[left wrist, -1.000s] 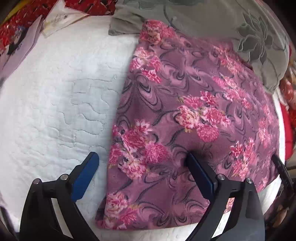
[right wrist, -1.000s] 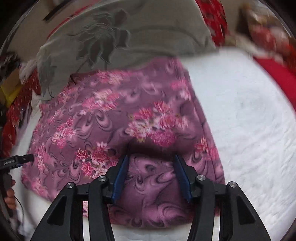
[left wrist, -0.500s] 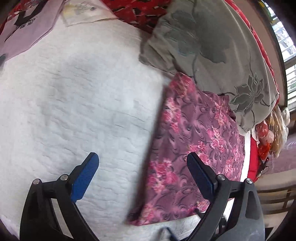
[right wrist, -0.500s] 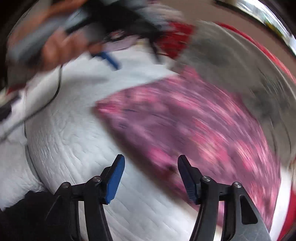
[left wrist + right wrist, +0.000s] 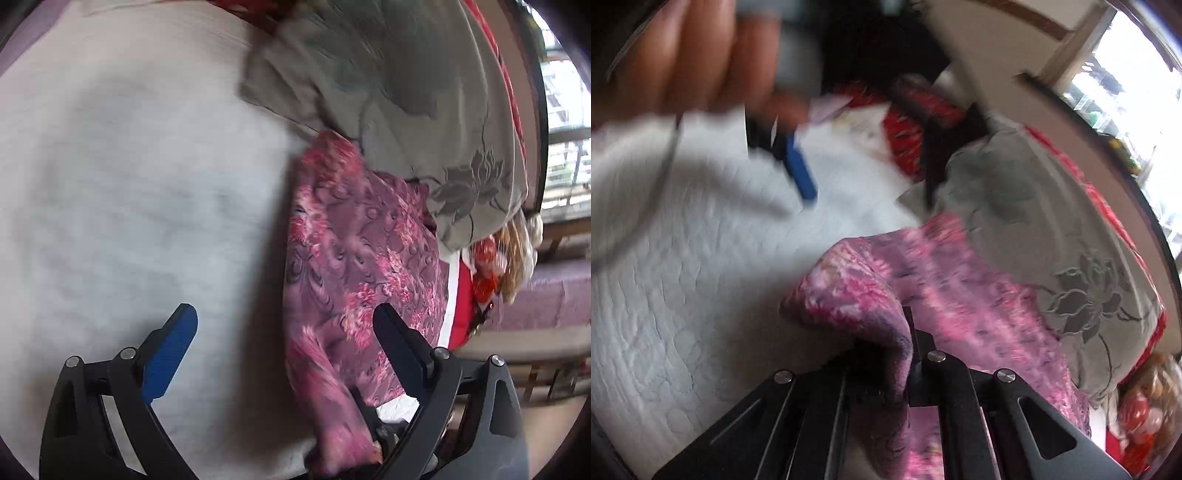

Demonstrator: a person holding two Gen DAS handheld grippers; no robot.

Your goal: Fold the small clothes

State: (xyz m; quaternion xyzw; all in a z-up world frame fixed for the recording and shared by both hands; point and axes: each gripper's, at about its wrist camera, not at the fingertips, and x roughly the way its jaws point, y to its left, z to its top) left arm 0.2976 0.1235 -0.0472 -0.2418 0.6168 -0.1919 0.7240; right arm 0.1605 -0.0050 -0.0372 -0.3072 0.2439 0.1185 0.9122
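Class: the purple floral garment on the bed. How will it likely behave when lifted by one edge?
The purple floral garment is probably floppy: its edge droops over the right gripper pinching it. It seems light, lifting in one soft fold. It may drag along the white quilt.

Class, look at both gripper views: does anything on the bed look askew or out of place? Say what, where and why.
The floral purple garment is askew: its near corner is bunched and lifted where the right gripper pinches it, not lying flat on the white quilt. The left gripper is open, holding nothing. Motion blur hides finer detail.

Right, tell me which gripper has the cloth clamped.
The right gripper: shut on the purple floral cloth. The left gripper is open, holding nothing.
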